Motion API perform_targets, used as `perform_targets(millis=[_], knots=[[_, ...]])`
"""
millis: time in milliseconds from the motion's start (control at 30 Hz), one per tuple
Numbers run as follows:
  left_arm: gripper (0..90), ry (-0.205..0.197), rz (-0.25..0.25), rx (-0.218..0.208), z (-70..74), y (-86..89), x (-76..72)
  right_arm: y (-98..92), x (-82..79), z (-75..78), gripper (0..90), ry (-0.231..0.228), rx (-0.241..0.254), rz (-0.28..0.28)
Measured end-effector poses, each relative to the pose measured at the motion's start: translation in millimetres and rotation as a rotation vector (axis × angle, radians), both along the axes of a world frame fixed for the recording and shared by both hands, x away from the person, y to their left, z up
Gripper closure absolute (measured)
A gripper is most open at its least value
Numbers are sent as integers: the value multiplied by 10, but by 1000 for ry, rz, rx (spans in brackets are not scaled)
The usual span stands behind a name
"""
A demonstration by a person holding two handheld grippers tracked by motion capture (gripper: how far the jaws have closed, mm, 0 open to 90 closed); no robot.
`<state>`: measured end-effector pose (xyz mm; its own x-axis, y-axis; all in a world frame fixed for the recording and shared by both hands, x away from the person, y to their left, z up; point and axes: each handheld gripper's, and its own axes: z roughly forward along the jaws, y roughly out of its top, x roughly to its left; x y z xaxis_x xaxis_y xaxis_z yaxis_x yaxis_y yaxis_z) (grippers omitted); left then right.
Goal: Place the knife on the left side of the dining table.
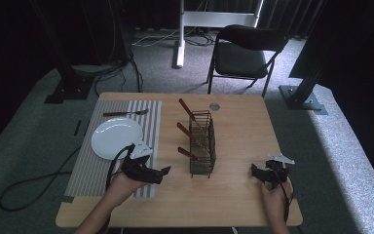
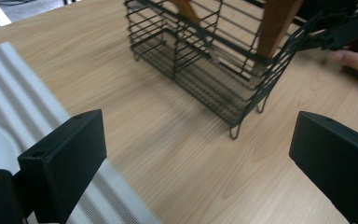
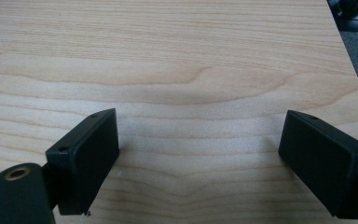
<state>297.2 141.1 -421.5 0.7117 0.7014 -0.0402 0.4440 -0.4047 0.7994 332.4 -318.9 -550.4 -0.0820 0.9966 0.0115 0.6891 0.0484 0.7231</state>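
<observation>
Left gripper [image 1: 163,171], black and two-jawed, at lower centre-left of the high view, jaws spread wide and holding nothing, aimed at the black wire cutlery basket [image 1: 202,144] at frame centre. Same basket at upper centre of the left gripper view [image 2: 205,65], resting on thin wire feet on the pale wooden table [image 1: 238,131]. Likely light and stiff, probably prone to sliding or tipping if pushed high on its wall; best taken by the top rim wire or a corner upright. Three wooden-handled utensils [image 1: 189,111] leaning out toward upper left, apt to shift and rattle if the basket tilts; brown handles offering the surer hold, likely firm and not slippery.

Right gripper [image 1: 262,173] at lower right of the high view, also wide open and empty, over bare wood in the right gripper view [image 3: 200,154], well apart from the basket.

Left of the basket: grey striped placemat [image 1: 148,114] bearing a round white plate [image 1: 113,137] and a wooden-handled fork [image 1: 125,113]. Plate fragile, just beside the left hand. Open wood to the right of the basket and along the near edge; table's right edge near the right gripper.
</observation>
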Motion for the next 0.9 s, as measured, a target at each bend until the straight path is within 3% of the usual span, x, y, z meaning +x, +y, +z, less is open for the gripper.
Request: perform_targets(millis=[467,600,800,833,900], knots=[[39,1,-53,-32,137,-345,114,0,0,0,114,0,0,0],[50,-6,-54,-28,162,-408,129,0,0,0,114,0,1,0],[71,20,-26,-49,179,-524,184,0,0,0,114,0,1,0],[129,22,-27,-54,177,-559,188,0,-1,1,114,1,1,0],[142,21,-28,-52,174,-576,192,0,0,1,114,0,1,0]])
